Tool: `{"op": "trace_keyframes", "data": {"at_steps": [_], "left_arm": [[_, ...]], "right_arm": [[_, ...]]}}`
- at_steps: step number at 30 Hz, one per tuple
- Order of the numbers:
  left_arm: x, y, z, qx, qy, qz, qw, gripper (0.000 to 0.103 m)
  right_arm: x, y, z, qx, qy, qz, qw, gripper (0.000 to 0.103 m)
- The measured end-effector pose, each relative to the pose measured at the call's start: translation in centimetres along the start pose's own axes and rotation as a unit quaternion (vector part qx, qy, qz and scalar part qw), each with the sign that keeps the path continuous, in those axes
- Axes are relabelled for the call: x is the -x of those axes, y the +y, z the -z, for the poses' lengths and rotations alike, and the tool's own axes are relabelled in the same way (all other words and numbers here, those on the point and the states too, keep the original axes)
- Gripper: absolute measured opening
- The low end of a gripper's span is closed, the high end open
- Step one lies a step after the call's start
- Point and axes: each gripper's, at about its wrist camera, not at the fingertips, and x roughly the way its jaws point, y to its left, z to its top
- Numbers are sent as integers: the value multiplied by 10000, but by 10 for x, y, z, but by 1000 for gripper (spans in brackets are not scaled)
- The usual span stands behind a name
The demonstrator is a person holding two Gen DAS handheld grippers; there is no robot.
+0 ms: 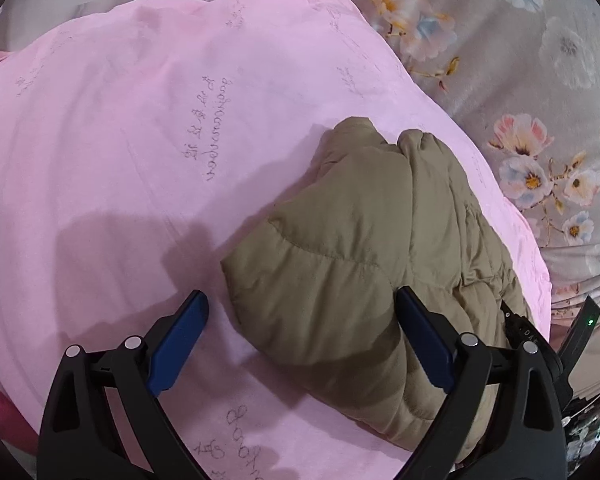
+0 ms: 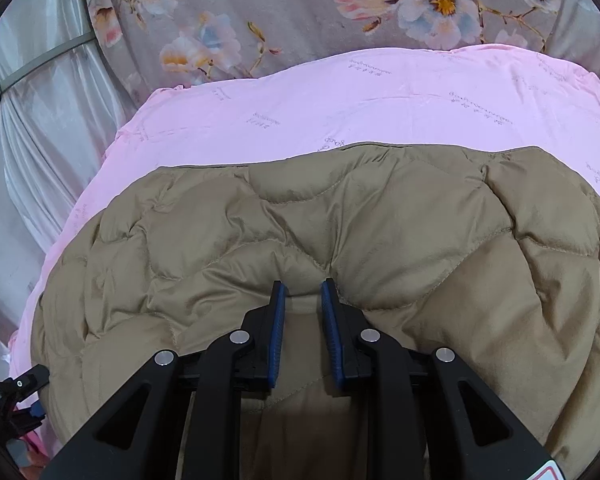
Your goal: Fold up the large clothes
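Left gripper (image 1: pixel 302 308): its jaws are standing wide apart at the bottom of the left wrist view. The blue pads (image 1: pixel 178 344) are pressing on nothing. The left pad is hanging over bare pink fabric; the right pad is lying against or just above a puffed edge of the tan quilted jacket (image 1: pixel 364 264), and contact there cannot be confirmed.

Right gripper (image 2: pixel 303 286): its jaws are sitting narrowly apart at lower centre of the right wrist view, with a fold of the jacket (image 2: pixel 340 224) bunching between the blue pads (image 2: pixel 278 336). The quilting is puckering toward the fingertips, consistent with a pinch on that fold.

Location of the jacket: it is lying on the pink quilt (image 1: pixel 120 140), filling the lower centre and right of the left view and most of the lower half of the right view.

Surroundings: a grey floral bedspread (image 1: pixel 500 60) is lying beyond the quilt, at upper right in the left view and across the top of the right view. Pale curtain fabric (image 2: pixel 32 120) is hanging at the left edge of the right view.

Differences between views: the left view is showing a bunched, rounded end of the jacket and printed script on the quilt; the right view is showing its broad quilted panel. At the lower right edge of the left view, black hardware with a green light (image 1: pixel 590 323) is showing.
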Motion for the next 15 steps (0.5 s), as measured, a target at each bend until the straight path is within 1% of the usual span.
{"op": "trace_keyframes", "data": {"at_steps": [1,3,6,8,10,11,12,13,14,15], "left_arm": [[-2,-3,0,-51,-22,-34,10000,93],[-9,-7,0,-95,-39,-44,9999,98],[-20,-16,-5,-143,-130,-102,9998,98],[-23,-21,-7,-95,-89,33,9999,96],[-20,-28,-12,-69,-38,336,9994,72],[-17,-33,-15,-107,-28,368,9993,63],[-10,-36,-17,-151,-96,404,9990,49],[-4,-40,-19,-220,-156,484,9985,42],[6,-46,-21,-345,-229,620,9972,31],[17,-53,-24,-452,-294,773,9955,24]], "right_arm": [[0,1,1,25,-19,31,10000,20],[0,1,1,55,-35,51,10000,20],[0,0,0,27,-43,12,10000,20],[0,0,1,32,-54,16,10000,20],[0,0,1,43,-47,39,10000,20],[-1,0,0,44,-41,50,10000,20],[-1,1,0,40,-39,61,10000,20],[-1,2,0,47,-35,85,9999,20],[0,3,0,61,-30,118,9999,20],[0,6,0,82,-24,169,9998,20]]}}
